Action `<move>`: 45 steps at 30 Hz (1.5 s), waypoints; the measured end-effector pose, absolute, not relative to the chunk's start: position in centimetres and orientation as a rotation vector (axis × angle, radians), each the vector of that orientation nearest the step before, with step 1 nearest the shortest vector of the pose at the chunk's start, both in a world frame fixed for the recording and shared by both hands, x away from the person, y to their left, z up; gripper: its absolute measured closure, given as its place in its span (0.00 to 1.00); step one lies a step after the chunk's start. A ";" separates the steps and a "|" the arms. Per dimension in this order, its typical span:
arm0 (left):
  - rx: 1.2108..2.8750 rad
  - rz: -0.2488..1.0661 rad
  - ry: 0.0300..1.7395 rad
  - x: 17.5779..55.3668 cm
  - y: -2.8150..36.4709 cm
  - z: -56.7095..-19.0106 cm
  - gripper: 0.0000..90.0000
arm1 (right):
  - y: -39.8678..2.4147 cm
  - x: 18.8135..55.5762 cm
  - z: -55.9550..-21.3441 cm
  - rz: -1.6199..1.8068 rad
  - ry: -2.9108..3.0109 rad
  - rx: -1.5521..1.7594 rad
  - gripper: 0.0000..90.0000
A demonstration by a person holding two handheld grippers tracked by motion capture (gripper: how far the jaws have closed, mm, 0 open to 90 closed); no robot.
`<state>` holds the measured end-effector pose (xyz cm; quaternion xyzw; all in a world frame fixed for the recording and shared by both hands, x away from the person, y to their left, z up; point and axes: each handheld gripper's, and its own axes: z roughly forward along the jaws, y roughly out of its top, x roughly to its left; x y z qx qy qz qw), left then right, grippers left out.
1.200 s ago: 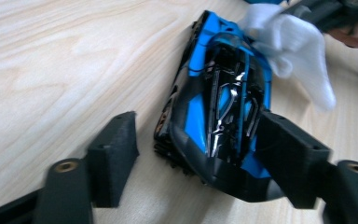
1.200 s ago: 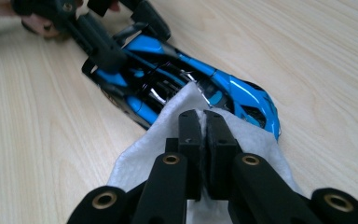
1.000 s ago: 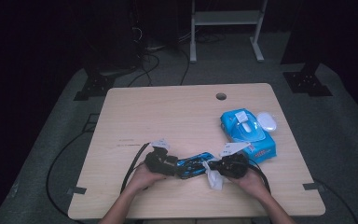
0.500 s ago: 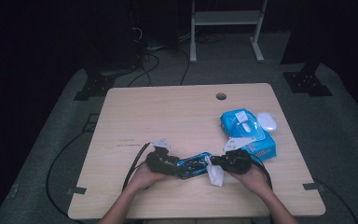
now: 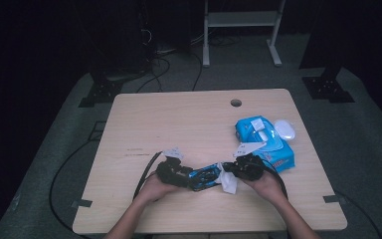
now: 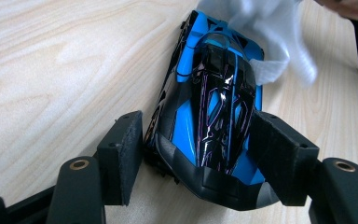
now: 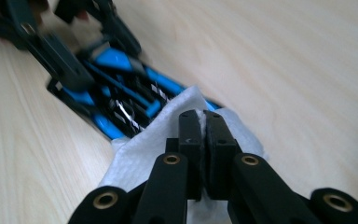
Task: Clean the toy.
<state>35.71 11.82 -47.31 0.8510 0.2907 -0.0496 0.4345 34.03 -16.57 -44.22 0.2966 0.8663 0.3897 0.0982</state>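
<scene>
Near the table's (image 5: 129, 124) front edge, the left gripper (image 6: 196, 149), jaws just closing, bracketed the toy car (image 6: 209, 112), apparently touching. The right gripper (image 7: 204, 122) pinched a wipe (image 7: 144, 149) tight at the car's far end. Steadying the car firmly before wiping along its body would work best.

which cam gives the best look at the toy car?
Left gripper view: the toy car is sharp between the left gripper pads. The high view shows it small; the right gripper view blurred behind the wipe held by the right gripper.
</scene>
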 end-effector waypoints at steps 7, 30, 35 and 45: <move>2.208 -0.075 0.870 35.9 12.3 -46.4 0.26 | -16.6 33.8 -45.6 1.135 2.582 0.877 0.96; 2.236 0.091 0.742 33.7 11.7 -45.5 0.56 | -17.5 33.5 -45.3 1.116 2.537 0.932 0.96; 2.240 0.152 0.687 33.3 11.6 -45.4 0.55 | -18.4 33.5 -45.5 1.165 2.549 0.980 0.96; 2.184 -0.068 0.930 34.1 12.1 -45.6 0.51 | -17.6 33.4 -45.9 1.182 2.562 0.939 0.95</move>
